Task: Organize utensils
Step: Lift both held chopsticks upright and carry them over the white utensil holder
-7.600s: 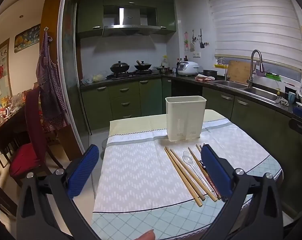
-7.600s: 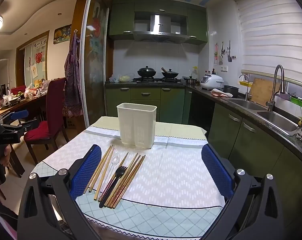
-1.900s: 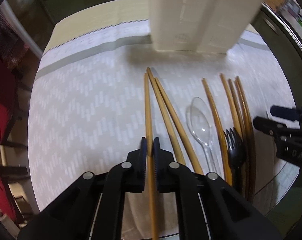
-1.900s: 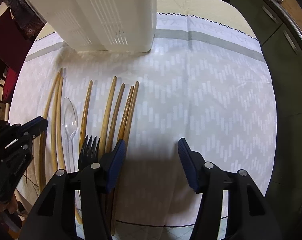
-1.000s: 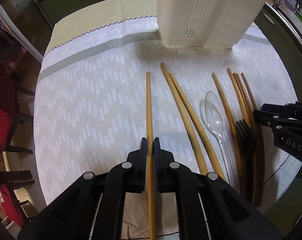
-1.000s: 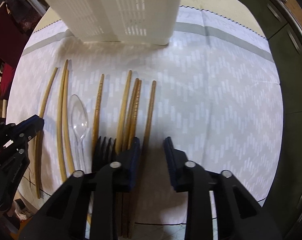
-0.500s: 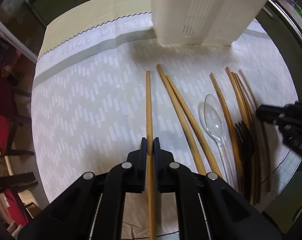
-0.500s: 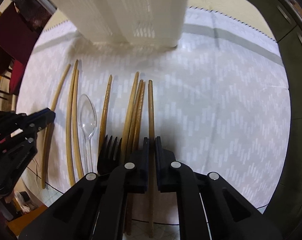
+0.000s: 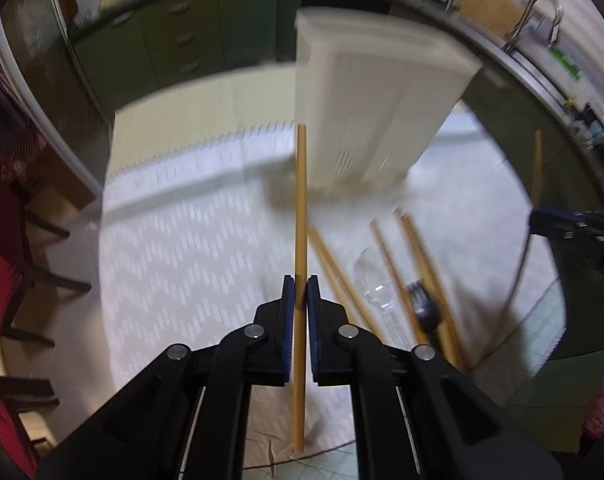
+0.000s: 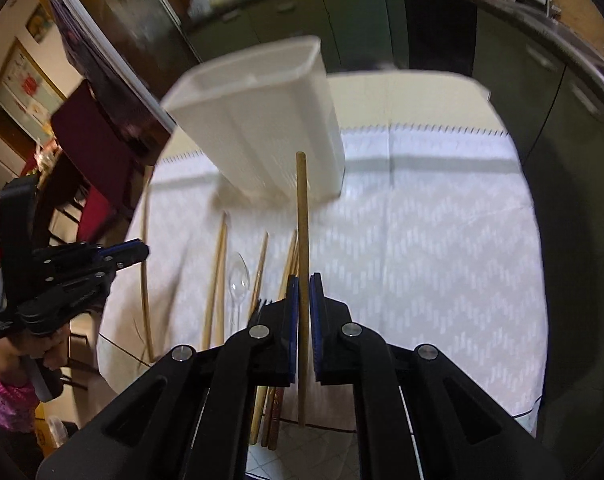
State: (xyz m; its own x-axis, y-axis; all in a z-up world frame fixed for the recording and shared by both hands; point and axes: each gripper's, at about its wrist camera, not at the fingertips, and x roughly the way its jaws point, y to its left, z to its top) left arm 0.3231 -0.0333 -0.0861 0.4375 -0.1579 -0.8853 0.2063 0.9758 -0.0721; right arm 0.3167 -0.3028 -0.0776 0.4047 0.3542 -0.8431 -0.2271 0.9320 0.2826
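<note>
Left wrist: left gripper [image 9: 300,300] pinches raised chopstick [image 9: 300,200].

Right tool [image 10: 300,284] clamps chopstick [image 10: 301,216] upright before white holder [image 10: 262,120]; left tool [image 10: 140,251] beside

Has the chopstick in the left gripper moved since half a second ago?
Yes. The chopstick, clamped in the left gripper, is lifted off the tablecloth; its tip now overlaps the white utensil holder.
</note>
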